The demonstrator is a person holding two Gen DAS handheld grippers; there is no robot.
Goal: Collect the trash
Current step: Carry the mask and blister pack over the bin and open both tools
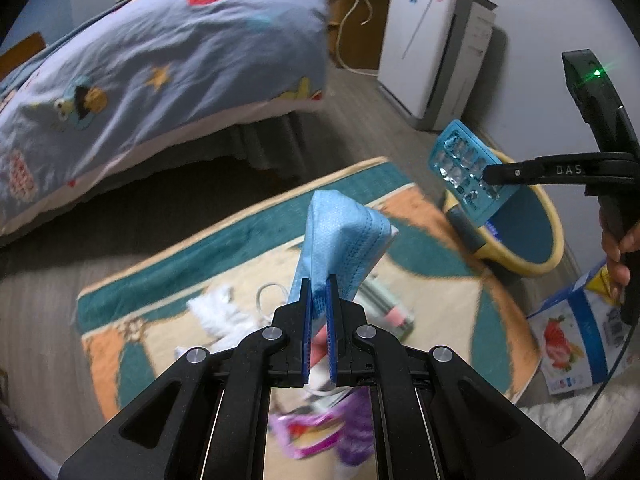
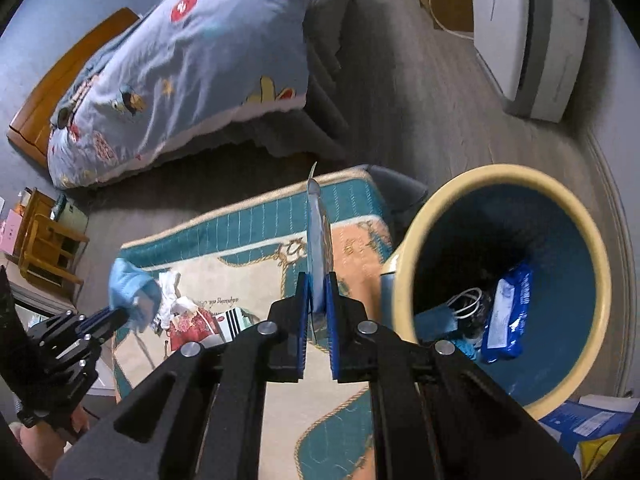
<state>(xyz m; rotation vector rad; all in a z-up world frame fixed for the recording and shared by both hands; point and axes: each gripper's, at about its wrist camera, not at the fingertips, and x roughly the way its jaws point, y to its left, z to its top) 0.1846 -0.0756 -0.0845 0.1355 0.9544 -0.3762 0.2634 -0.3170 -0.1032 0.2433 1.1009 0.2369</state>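
Observation:
My left gripper (image 1: pixel 319 280) is shut on a blue face mask (image 1: pixel 340 240) and holds it up above the rug; it also shows in the right wrist view (image 2: pixel 120 312) with the mask (image 2: pixel 128 292). My right gripper (image 2: pixel 318 276) is shut on a blue pill blister pack (image 2: pixel 318 232), seen edge-on; in the left wrist view (image 1: pixel 486 172) the pack (image 1: pixel 460 160) hangs over the near rim of the yellow bin (image 1: pixel 552 240). The bin (image 2: pixel 600 280), blue inside, holds a blue packet (image 2: pixel 506 316) and other trash.
Litter lies on the patterned rug (image 2: pixel 256 240): white tissue (image 1: pixel 218 308), a purple wrapper (image 1: pixel 316 432), a striped packet (image 2: pixel 232 322). A bed (image 1: pixel 160 80) stands behind, a white appliance (image 1: pixel 428 48) by the wall, a printed box (image 1: pixel 576 328) at right.

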